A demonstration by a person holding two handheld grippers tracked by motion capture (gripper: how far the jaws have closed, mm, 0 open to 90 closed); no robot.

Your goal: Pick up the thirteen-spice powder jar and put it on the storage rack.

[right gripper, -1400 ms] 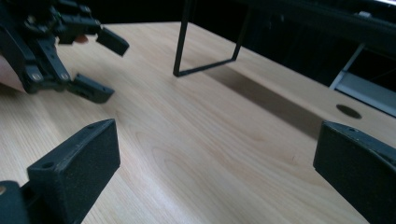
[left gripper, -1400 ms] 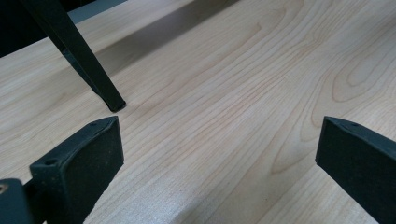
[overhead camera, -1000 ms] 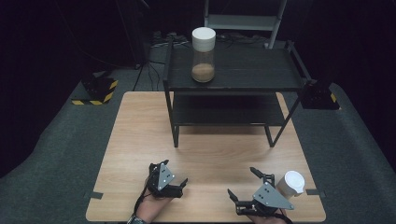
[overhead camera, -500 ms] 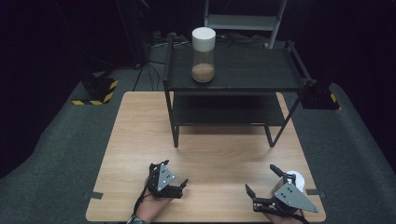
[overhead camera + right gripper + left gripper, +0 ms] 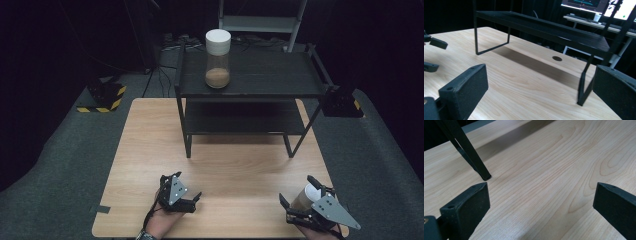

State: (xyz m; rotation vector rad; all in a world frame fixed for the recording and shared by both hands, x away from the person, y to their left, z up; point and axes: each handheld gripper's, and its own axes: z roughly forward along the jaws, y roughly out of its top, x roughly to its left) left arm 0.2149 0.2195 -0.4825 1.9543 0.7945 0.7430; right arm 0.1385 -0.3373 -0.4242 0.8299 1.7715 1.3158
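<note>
A clear jar with a white lid and brown contents stands on the top of a black two-tier shelf. A white-topped paper cup stands near the table's front right corner, partly covered by my right gripper. That gripper is open, faces the shelf, and has nothing between its jaws. My left gripper rests open at the front left of the wooden table. In the left gripper view, the left gripper spans bare wood near a shelf leg.
A yellow-and-black striped block lies on the floor at the left, and a black box sits at the table's right rear corner. The table has a round hole under the shelf. Monitors glow behind.
My right gripper has moved right along the front edge to the cup and now overlaps it from above. The left gripper has stayed put.
</note>
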